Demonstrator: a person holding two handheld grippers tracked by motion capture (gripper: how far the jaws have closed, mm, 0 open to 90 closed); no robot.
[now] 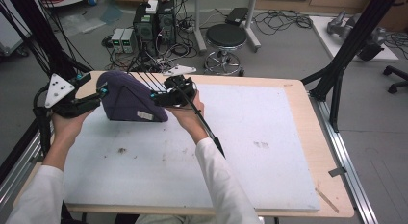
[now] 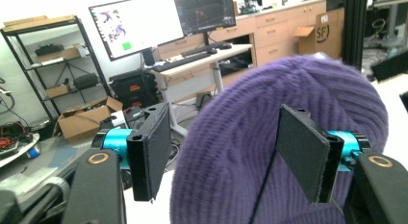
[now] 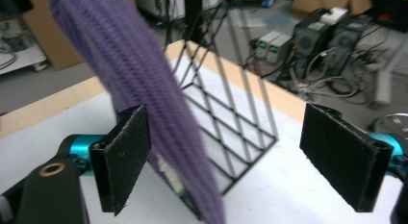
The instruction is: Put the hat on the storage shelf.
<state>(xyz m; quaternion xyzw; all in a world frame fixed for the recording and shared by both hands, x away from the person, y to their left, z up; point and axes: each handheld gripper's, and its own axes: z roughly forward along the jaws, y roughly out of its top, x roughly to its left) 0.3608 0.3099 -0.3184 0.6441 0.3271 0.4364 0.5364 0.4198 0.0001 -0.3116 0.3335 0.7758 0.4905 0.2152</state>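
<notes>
A purple ribbed knit beanie (image 1: 126,95) is draped over a black wire-grid rack (image 3: 231,123) that stands at the far left of the white-covered wooden tabletop (image 1: 269,152), its small white label facing the person. The left hand-held gripper (image 1: 98,96) is at the beanie's left side, with its jaws spread; in the left gripper view the right pad overlaps the knit while the left pad stands clear of it. The right hand-held gripper (image 1: 161,95) is at the beanie's right edge, its jaws also spread wide; in the right gripper view the hanging knit edge falls just beside the left pad, and whether it touches cannot be told. Both forearms are in white sleeves (image 1: 226,185).
</notes>
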